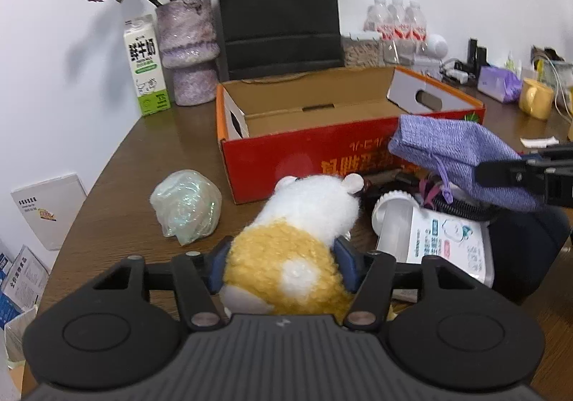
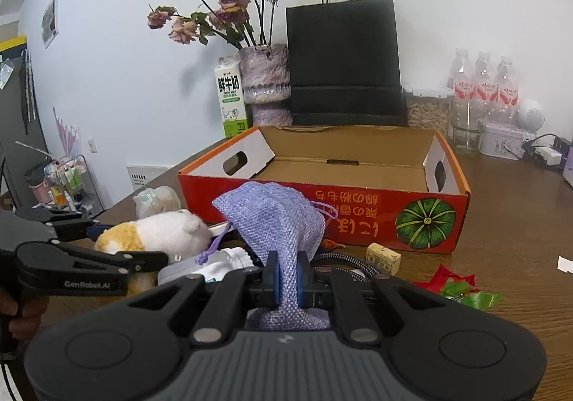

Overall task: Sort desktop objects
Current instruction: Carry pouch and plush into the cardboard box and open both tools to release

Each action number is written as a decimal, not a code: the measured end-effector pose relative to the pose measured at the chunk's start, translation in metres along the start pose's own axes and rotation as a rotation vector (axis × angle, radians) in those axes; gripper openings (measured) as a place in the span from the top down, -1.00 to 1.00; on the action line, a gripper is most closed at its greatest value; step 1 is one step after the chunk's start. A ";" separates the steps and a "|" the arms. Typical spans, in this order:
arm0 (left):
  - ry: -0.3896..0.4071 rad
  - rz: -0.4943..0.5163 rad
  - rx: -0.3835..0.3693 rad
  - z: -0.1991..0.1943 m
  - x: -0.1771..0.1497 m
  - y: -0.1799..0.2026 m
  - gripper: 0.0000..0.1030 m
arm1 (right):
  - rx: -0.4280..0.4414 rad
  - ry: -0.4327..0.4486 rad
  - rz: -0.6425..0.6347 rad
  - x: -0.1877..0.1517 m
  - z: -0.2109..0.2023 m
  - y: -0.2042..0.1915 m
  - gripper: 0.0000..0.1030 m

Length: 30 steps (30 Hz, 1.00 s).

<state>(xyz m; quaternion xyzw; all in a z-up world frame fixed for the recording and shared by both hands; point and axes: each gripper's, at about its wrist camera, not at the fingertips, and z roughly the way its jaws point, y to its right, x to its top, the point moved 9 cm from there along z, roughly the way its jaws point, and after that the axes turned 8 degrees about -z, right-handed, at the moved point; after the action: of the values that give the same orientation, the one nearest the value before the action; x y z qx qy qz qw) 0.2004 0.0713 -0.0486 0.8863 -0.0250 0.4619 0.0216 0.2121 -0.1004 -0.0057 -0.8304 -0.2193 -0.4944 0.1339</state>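
1. Between my left tool's (image 1: 283,266) blue pads sits the plush hamster (image 1: 304,240), low on the tabletop (image 1: 143,164) before the red box (image 1: 304,154); the pads press into its yellow rump.
2. It looks soft and light, so I judge a grip across the body's middle best, squeezing well in.
3. My right tool (image 2: 288,281) is clamped shut on the purple pouch (image 2: 275,218), held up just in front of the box.
4. Limp cloth; whether anything weighs it down, I cannot tell.
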 end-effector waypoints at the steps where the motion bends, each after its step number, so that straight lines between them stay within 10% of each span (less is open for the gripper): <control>1: 0.007 -0.004 0.003 -0.002 0.001 0.000 -0.14 | -0.002 0.005 -0.001 0.001 -0.001 0.000 0.85; 18: 0.238 -0.112 -0.005 -0.042 0.078 0.004 -0.14 | -0.053 0.153 -0.017 0.054 -0.024 0.020 0.85; 30: 0.182 -0.214 0.005 0.042 0.170 0.008 -0.14 | -0.148 0.134 -0.026 0.126 0.038 0.073 0.85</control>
<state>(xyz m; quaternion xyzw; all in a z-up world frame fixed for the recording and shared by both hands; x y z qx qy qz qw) 0.3317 0.0563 0.0669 0.8384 0.0727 0.5355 0.0708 0.3292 -0.1177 0.0865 -0.8001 -0.1835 -0.5655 0.0798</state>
